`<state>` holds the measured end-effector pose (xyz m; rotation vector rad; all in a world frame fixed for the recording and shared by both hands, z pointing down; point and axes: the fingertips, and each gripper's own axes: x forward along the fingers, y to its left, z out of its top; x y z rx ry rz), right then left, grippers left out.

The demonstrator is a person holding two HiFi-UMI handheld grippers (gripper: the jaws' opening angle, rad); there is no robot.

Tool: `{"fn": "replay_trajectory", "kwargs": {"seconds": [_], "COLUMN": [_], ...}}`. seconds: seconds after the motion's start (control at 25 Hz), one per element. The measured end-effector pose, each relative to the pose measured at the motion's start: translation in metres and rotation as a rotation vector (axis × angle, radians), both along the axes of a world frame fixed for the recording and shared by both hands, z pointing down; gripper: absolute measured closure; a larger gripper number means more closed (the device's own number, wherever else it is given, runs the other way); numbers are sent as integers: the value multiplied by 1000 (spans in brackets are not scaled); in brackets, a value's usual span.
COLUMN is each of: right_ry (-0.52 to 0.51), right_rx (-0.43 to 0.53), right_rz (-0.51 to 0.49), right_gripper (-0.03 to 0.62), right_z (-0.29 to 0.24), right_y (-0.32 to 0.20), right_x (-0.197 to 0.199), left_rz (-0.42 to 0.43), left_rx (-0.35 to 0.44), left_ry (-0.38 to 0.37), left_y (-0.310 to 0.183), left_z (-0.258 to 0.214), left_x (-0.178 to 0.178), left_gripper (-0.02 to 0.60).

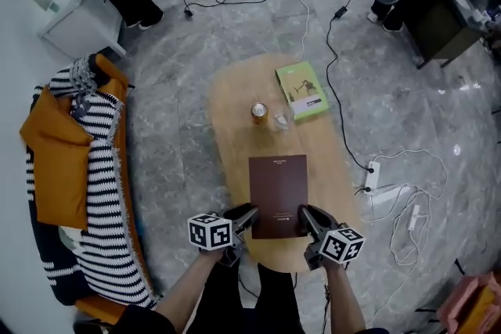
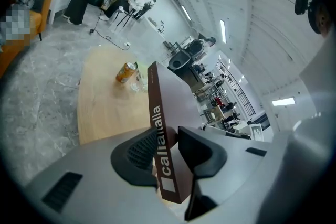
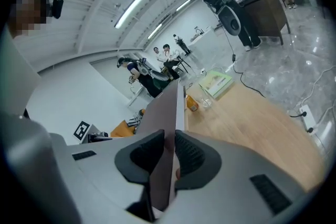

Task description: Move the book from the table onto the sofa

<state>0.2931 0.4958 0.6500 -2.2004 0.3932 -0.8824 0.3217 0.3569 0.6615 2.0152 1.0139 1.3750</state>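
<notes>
The left gripper (image 1: 246, 217) and right gripper (image 1: 306, 220) each clamp a near corner of the dark brown book (image 1: 278, 188), above the near end of the table (image 1: 235, 129). It should travel left to the sofa (image 1: 90, 192) with both hands level, or it may twist. Beyond stand a can (image 1: 259, 113) and a glass (image 1: 282, 122), contents unclear.

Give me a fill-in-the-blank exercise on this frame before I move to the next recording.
The left gripper and the right gripper both clamp the ____ book.
The other book, lying on the table, has a ____ cover.
The sofa stands on the person's ____ side.
Missing words: brown; green; left.
</notes>
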Motion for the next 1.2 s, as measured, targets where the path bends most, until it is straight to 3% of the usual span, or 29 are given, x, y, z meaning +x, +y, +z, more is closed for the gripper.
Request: {"fn": "replay_trajectory", "kwargs": {"seconds": [0.4, 0.56, 0.88, 1.2], "right_ry": [114, 145, 201, 211], "right_rx": [-4, 6, 25, 45], "right_rz": [23, -2, -182, -410], "right_gripper": [513, 513, 514, 517], "right_z": [-100, -123, -141, -136], "right_y": [6, -7, -40, -104], "right_x": [-20, -39, -54, -58], "left_rz": [45, 24, -143, -379], "left_rx": [-18, -20, -13, 3], "left_ry": [123, 161, 237, 229], "left_y": [9, -4, -43, -107], "left_z": [-102, -126, -148, -138], "left_x": [-9, -28, -60, -101], "left_gripper": [449, 451, 451, 454]}}
